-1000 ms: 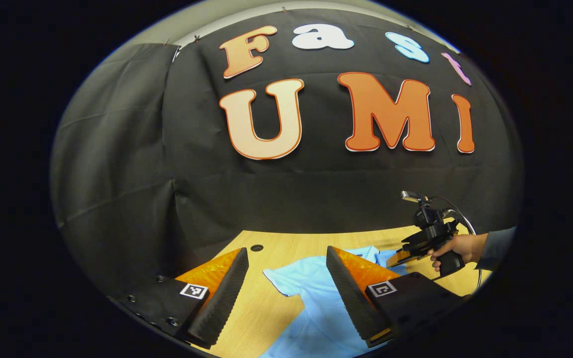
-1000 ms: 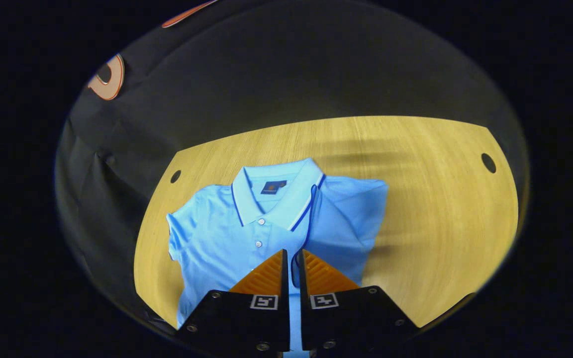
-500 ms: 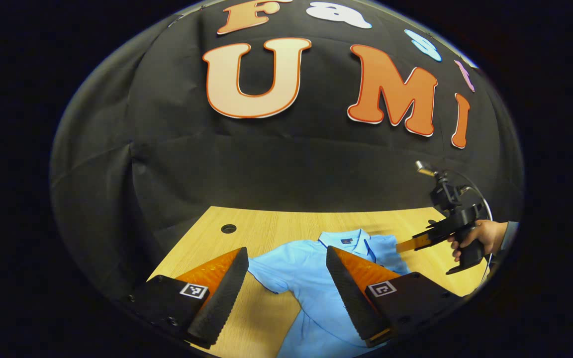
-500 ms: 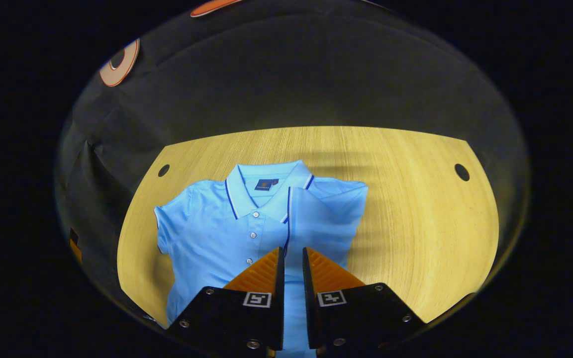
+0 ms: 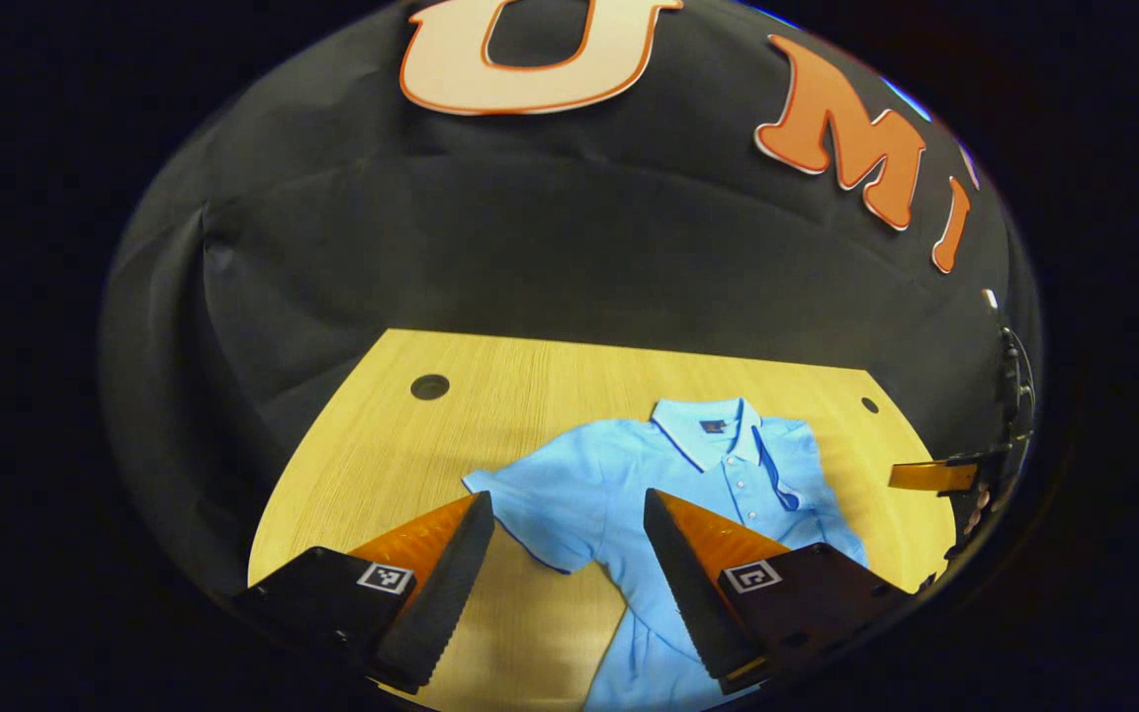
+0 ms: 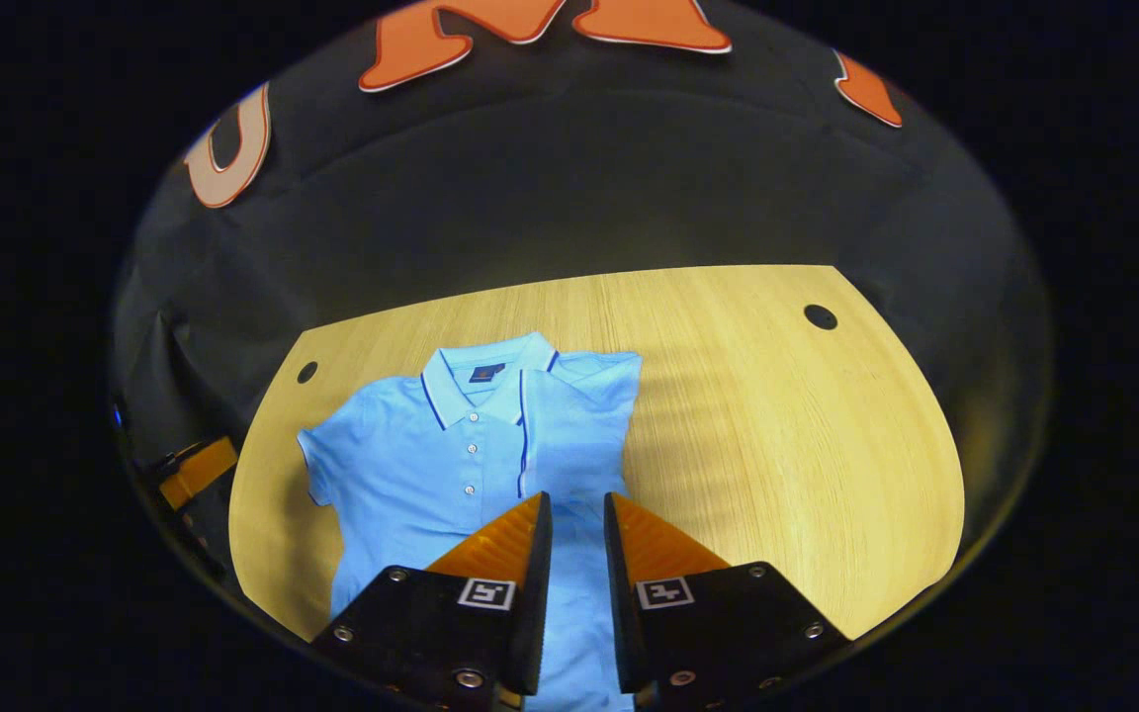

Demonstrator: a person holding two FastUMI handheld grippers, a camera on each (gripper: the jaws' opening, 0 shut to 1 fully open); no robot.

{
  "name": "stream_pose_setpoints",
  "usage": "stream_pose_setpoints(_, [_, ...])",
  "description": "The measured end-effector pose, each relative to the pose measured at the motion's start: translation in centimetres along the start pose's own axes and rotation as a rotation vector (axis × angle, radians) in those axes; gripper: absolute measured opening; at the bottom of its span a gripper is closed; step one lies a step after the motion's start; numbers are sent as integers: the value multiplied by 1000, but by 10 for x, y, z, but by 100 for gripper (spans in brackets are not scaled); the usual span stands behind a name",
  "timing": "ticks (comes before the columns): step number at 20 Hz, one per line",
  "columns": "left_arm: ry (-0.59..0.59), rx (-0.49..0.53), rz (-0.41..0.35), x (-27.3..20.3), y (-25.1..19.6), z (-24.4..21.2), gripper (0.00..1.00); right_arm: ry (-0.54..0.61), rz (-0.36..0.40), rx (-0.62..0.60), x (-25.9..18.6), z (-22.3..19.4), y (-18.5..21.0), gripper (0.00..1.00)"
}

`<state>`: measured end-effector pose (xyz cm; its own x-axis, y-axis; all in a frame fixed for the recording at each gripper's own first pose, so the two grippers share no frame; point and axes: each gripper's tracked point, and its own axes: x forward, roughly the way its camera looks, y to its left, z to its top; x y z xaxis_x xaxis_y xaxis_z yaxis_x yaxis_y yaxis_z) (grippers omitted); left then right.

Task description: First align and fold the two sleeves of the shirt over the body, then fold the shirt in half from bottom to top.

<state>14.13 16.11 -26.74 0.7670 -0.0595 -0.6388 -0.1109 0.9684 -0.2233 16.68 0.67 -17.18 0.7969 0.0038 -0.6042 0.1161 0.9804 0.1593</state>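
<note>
Sleeve (image 6: 569, 415) released onto shirt (image 6: 411, 475); right tool (image 6: 577, 514) now slightly apart, left tool (image 5: 569, 539) wide.

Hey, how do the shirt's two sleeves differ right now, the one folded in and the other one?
The right sleeve lies folded over the body of the shirt, its trimmed edge running down beside the buttons; the left sleeve sticks out flat on the table. The right one overlaps the collar; the left one lies clear of it. Both are light blue with dark trim.

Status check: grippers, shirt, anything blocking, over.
Left gripper open above the flat sleeve. Right gripper open a little, empty, over the shirt. Other sleeve folded onto the body. Table holds no obstruction.
</note>
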Motion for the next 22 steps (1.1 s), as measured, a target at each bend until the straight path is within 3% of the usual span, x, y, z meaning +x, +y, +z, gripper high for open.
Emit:
stream_pose_setpoints(3, [149,-80,-31,31,15,-28,99,-30,-42,57,-22,-30,-10,35])
stream_pose_setpoints(6, [267,-150,5,49,31,-51,99,-21,-76,63,-44,-62,-19,40])
stream_pose_setpoints(9, [316,-123,34,66,41,-59,99,1,-144,19,-66,-91,-35,54])
stream_pose_setpoints(11, [357,-122,46,76,40,-64,99,-9,-147,21,-78,-97,-35,61])
stream_pose_setpoints(12, [384,-118,60,82,41,-69,100,-14,-146,23,-83,-99,-35,58])
stream_pose_setpoints(13, [398,-111,77,86,44,-71,100,-18,-147,24,-87,-101,-35,66])
stream_pose_setpoints(16, [446,-89,120,96,47,-79,99,-14,-151,28,-98,-110,-38,76])
stream_pose_setpoints(22, [477,-30,165,112,50,-79,99,1,-169,42,-111,-126,-48,78])
